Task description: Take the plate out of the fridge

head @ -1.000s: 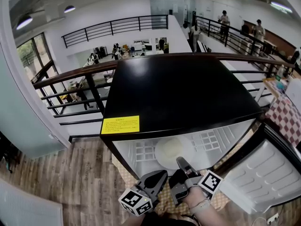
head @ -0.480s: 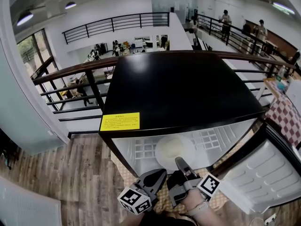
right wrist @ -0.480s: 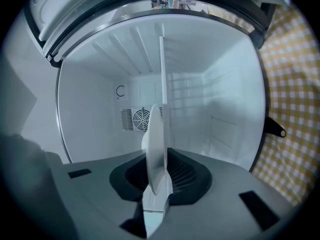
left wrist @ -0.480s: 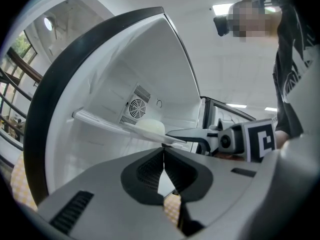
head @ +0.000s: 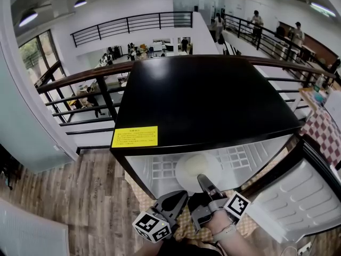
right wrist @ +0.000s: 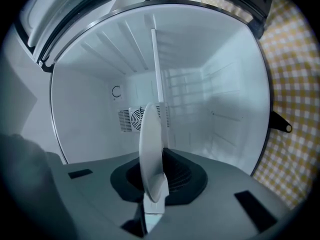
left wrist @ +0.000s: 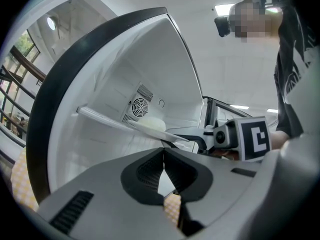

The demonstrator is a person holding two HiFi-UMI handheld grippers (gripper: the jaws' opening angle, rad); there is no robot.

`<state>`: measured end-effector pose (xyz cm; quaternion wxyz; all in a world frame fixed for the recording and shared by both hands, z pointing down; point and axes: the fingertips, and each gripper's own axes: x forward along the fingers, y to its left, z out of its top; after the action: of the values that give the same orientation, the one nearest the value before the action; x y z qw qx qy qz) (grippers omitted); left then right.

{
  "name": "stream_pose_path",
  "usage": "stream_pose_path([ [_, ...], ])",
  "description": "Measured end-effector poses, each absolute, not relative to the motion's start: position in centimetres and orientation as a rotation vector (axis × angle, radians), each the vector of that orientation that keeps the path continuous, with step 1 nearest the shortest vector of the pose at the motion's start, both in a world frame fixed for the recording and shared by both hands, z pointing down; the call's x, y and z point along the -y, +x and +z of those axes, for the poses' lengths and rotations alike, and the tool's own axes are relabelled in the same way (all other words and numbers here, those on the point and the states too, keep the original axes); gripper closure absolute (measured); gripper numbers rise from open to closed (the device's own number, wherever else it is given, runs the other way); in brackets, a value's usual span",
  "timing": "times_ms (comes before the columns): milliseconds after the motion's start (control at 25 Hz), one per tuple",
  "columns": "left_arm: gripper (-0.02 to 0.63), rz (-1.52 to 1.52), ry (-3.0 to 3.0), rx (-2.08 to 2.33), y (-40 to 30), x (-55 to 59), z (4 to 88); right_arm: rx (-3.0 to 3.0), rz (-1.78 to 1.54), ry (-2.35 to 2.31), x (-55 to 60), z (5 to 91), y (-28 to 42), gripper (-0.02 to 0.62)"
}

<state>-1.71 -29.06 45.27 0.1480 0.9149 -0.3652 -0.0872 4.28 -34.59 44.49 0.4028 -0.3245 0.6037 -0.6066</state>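
The fridge top point(head: 208, 100) is finished in glossy black. The fridge lining point(right wrist: 225, 114) is moulded in smooth white plastic. The plate point(head: 192, 167) is smooth and white. The floor point(head: 80, 196), lower left, is laid in matt wood planks.

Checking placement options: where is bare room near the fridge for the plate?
The fridge's black top is bare behind the yellow label. Bare shelf patches flank the plate. Crowded: the opening's front, with left gripper and right gripper.

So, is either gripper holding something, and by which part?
The right gripper pinches the round white plate by its near rim. The left gripper, shut, holds nothing.
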Motion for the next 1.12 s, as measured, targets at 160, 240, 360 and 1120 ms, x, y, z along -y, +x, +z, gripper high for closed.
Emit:
stream_pose_path([
  [160,0.597,-0.259,2.619,1.065,-2.07,29.3,45.38,-1.549,-1.532,-0.85,33.8,44.47,4.33,0.549],
  [240,0.597,-0.263,2.619,1.07,-2.22,29.42,45.47,-1.555,-1.534,-0.845,33.5,44.44,4.26,0.548],
  [360,0.597,-0.266,2.615,1.074,-2.32,29.58,45.51,-1.584,-1.523,-0.834,33.56,44.48,4.13,0.548],
  [1120,0.597,-0.268,2.618,1.118,-2.54,29.46,45.07,-1.611,-1.539,-0.763,33.88,44.49,4.21,0.549],
])
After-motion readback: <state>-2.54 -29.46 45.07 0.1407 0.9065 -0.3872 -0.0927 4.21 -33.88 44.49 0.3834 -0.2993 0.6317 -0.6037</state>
